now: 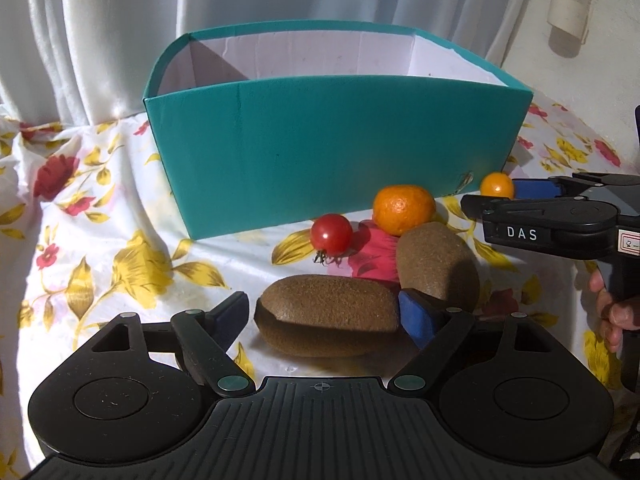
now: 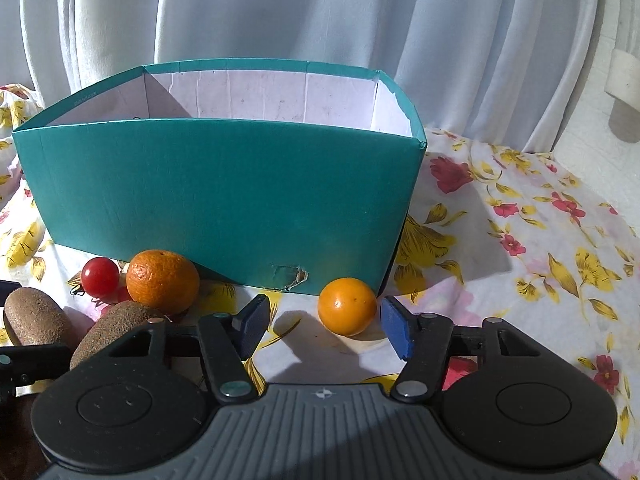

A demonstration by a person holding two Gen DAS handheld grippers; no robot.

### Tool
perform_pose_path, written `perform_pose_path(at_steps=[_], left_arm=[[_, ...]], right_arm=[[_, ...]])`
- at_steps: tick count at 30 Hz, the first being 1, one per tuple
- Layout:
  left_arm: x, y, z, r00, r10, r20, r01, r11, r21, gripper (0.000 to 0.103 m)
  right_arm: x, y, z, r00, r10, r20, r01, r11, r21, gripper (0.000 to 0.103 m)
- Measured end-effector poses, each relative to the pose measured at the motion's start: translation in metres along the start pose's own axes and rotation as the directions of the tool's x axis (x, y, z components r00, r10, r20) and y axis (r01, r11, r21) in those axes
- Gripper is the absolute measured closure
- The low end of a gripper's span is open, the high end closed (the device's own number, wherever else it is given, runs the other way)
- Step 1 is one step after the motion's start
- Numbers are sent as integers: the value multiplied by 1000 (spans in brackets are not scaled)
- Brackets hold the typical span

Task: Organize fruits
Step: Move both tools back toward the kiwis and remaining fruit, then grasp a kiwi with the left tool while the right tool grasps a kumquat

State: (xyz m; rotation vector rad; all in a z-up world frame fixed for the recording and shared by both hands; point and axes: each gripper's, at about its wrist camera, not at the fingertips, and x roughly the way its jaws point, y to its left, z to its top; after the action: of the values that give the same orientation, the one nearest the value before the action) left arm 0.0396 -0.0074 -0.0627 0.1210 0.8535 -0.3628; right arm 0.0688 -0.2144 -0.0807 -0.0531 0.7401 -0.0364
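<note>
Counting two kiwis [image 1: 328, 314], one tomato [image 1: 331, 233], perhaps two oranges [image 1: 403, 210].

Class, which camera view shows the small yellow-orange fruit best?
The right wrist view: the small yellow-orange fruit sits whole and close ahead of the open right tool. The left wrist view shows it far off, partly hidden.

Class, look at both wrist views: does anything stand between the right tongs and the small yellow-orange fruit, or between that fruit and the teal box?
Nothing visible blocks the right tongs from the small yellow-orange fruit. The teal box has its front wall between fruit and interior.
</note>
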Motion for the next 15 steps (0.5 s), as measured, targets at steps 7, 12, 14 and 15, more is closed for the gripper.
perform_pose_path(at_steps=[7,12,14,15], left_arm=[[-1,0,-1,1000,-27,-10,27,1000,15,21],[-3,1,-3,999,-34,-9,34,999,17,23],[-4,0,-3,999,-31,-10,32,999,18,23],[-4,0,-3,999,-32,-8,33,999,17,23]], right_arm=[[5,-4,-2,1000,19,-16,-19,1000,17,57],[7,-4,-1,1000,18,-2,-18,1000,9,66],[7,-3,-1,999,32,1,-32,999,8,73],[7,-3,-1,999,32,1,-32,999,11,73]])
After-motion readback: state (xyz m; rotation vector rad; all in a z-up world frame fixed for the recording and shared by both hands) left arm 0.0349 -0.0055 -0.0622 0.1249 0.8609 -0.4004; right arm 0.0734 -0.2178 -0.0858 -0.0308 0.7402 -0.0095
